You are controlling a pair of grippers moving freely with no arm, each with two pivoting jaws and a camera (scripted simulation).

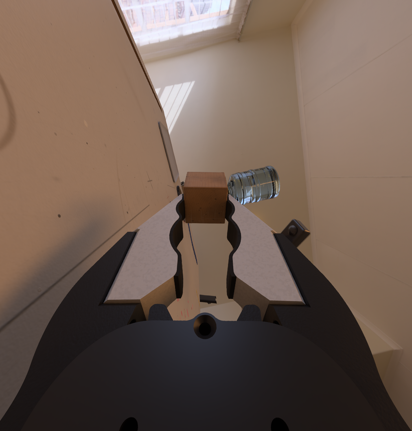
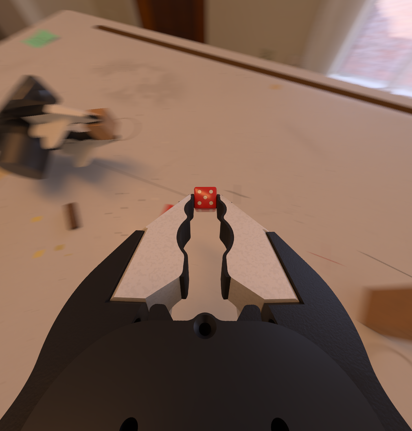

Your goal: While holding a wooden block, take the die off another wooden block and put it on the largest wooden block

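Observation:
In the left wrist view my left gripper point(image 1: 205, 205) is shut on a small brown wooden block point(image 1: 205, 198), held up off the table, and the view is rolled sideways. In the right wrist view my right gripper point(image 2: 205, 200) is shut on a red die point(image 2: 205, 197) with pale pips, held above the table. The left gripper with its block point(image 2: 102, 124) shows blurred at the left of that view. A larger wooden block point(image 2: 394, 312) lies blurred at the lower right edge. Part of something red point(image 2: 167, 208) shows behind my right gripper's left finger.
The tan tabletop point(image 2: 247, 116) has scratches, paint specks and a green patch point(image 2: 40, 38). A clear glass jar point(image 1: 256, 185) stands just beyond the held block. A flat grey sheet point(image 1: 169, 151) lies on the table. A small dark stick point(image 2: 71, 215) lies left of my right gripper.

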